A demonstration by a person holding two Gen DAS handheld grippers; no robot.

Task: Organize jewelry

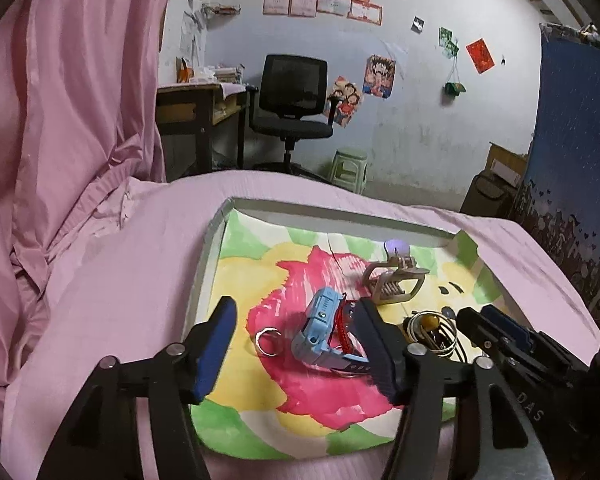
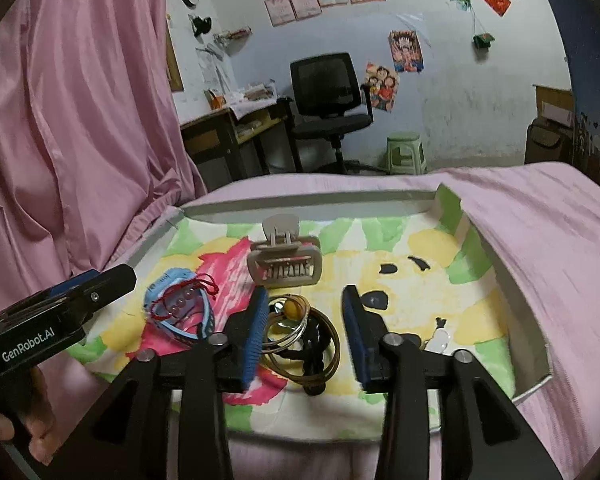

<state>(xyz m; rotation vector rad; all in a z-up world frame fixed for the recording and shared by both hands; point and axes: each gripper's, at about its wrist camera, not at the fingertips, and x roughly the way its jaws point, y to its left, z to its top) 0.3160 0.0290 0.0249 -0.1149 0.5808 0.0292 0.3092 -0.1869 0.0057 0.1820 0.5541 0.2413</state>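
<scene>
A shallow tray [image 1: 212,264] [image 2: 520,300] with a painted lining lies on the pink bed. In the left wrist view my left gripper [image 1: 298,344] is open over it. A blue watch [image 1: 324,328] with a red string bracelet [image 1: 344,328] lies by its right finger, and a silver ring [image 1: 268,342] sits between the fingers. My right gripper [image 2: 306,334] is open around a pile of bangles and hair ties [image 2: 300,328] [image 1: 432,332]. A beige claw clip [image 2: 286,264] [image 1: 394,280] stands farther back. The watch [image 2: 180,312] and the left gripper [image 2: 80,292] show at the left of the right wrist view.
Pink curtain [image 1: 80,100] hangs close on the left. Pink sheet [image 2: 540,220] surrounds the tray. Beyond the bed stand an office chair [image 1: 292,96], a desk [image 1: 196,108] and a green stool [image 1: 348,168]. A small clear piece [image 2: 440,338] lies on the tray's right side. A hand [image 2: 20,432] holds the left gripper.
</scene>
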